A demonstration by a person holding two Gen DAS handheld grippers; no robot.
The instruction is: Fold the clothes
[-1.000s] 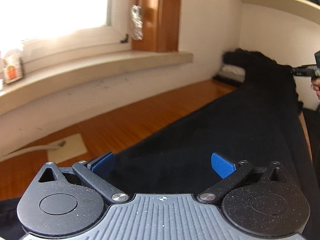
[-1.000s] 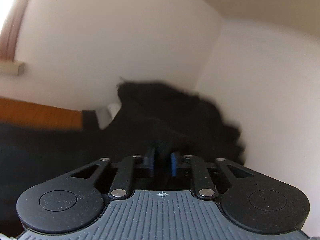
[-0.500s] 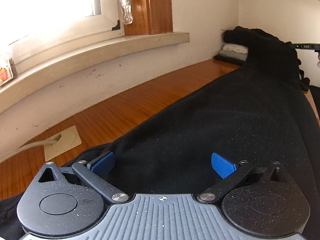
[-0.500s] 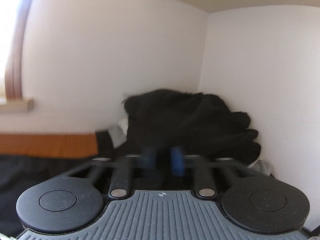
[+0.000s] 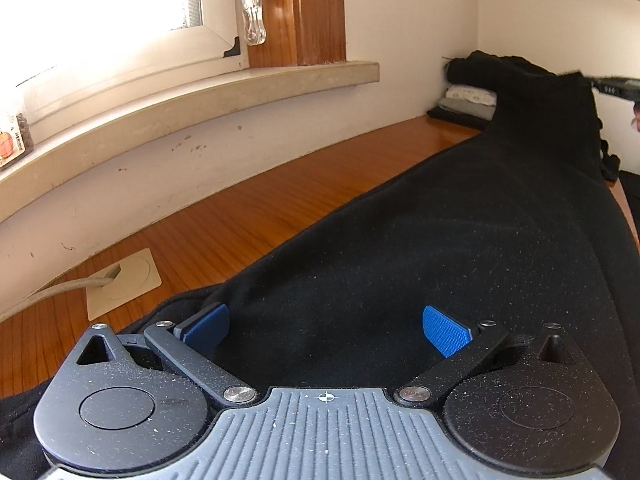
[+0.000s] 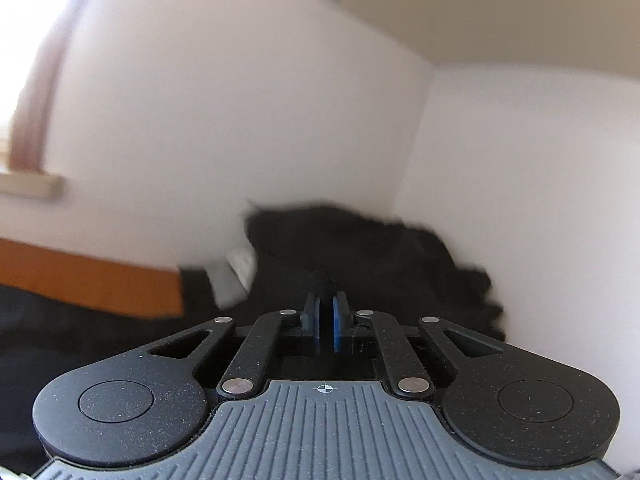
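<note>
Black fabric fills the left wrist view: a long dark garment (image 5: 460, 248) lies stretched along the wooden desk (image 5: 248, 216), running from the near end, close to the cable plate (image 5: 120, 284), up toward the pile of clothes (image 5: 480, 76) in the far corner. The left gripper (image 5: 326, 330) sits low over the near end, blue pads spread wide with cloth between them but not clamped.

Up by the pile, the right gripper (image 6: 327, 318) has its pads pressed nearly together on a pinch of the black cloth, and from the left view you can see it holding the garment's far end lifted off the desk. A second ago that end sagged lower and the view was tipped; now the left camera has levelled out, more of the desk beside the garment shows, and the cloth reads tauter from plate end to pile end. The right view swung too, up toward the wall and the shelf (image 6: 500, 12), and it is blurred, so that hand is on the move.

My read: the garment is being pulled out straight. Whether this is laying it flat ahead of folding or carrying one end over in a fold, the pictures do not settle. No crease or doubled layer is visible on the part showing.
</note>
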